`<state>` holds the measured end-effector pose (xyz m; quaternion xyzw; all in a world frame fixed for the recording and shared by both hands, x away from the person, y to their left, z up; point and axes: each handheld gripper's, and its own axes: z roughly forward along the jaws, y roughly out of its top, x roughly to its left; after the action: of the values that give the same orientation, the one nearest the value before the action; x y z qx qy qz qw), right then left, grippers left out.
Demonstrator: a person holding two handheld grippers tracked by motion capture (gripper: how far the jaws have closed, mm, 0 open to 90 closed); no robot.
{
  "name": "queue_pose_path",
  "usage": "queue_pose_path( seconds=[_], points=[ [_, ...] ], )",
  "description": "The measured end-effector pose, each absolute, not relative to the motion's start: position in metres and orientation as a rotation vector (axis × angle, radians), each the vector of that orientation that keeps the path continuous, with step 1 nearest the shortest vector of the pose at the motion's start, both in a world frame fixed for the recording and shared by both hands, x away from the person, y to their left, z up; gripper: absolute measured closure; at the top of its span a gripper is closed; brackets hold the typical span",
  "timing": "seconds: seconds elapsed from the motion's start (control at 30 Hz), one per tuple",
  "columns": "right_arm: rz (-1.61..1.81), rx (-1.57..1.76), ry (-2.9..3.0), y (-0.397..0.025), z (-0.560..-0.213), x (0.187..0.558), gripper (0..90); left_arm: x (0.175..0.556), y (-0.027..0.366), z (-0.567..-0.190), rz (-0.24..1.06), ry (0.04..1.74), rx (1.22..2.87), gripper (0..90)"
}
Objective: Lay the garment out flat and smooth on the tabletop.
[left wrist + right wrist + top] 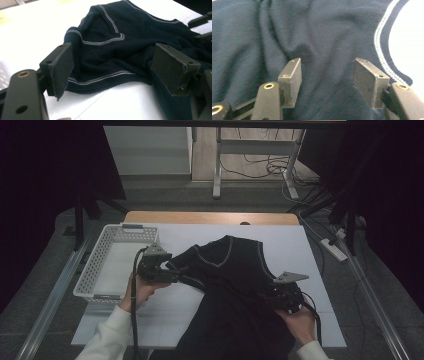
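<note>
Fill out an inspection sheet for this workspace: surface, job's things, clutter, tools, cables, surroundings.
Surface: white table top, with a wooden edge showing at the far side.
Job's things: dark sleeveless top with pale stitched trim lies rumpled on the table, neckline toward the far side.
Clutter: white perforated basket at the table's left edge; its contents cannot be told.
Tools: left tool open, jaws either side of a folded armhole edge; right tool open, jaws over the fabric near the striped trim.
Cables: a black cable trails from the left tool; loose wires on the floor beyond.
Surroundings: table legs and a power strip on the floor.
</note>
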<state>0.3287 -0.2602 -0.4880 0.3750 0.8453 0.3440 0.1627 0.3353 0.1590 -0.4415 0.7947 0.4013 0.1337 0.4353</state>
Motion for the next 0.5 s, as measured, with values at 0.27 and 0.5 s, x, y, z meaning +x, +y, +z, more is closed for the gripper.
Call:
queue_pose_path(
  seconds=[0.27,0.5],
  points=[
    [0.968,1.115,2.399,-0.265,-0.491,0.346,39.2,0.336,0.158,-0.444,0.328,1.001,1.985,19.0],
    [0.948,1.13,2.386,-0.265,-0.49,0.361,39.2,0.337,0.155,-0.445,0.325,0.999,1.991,19.0]
  ],
)
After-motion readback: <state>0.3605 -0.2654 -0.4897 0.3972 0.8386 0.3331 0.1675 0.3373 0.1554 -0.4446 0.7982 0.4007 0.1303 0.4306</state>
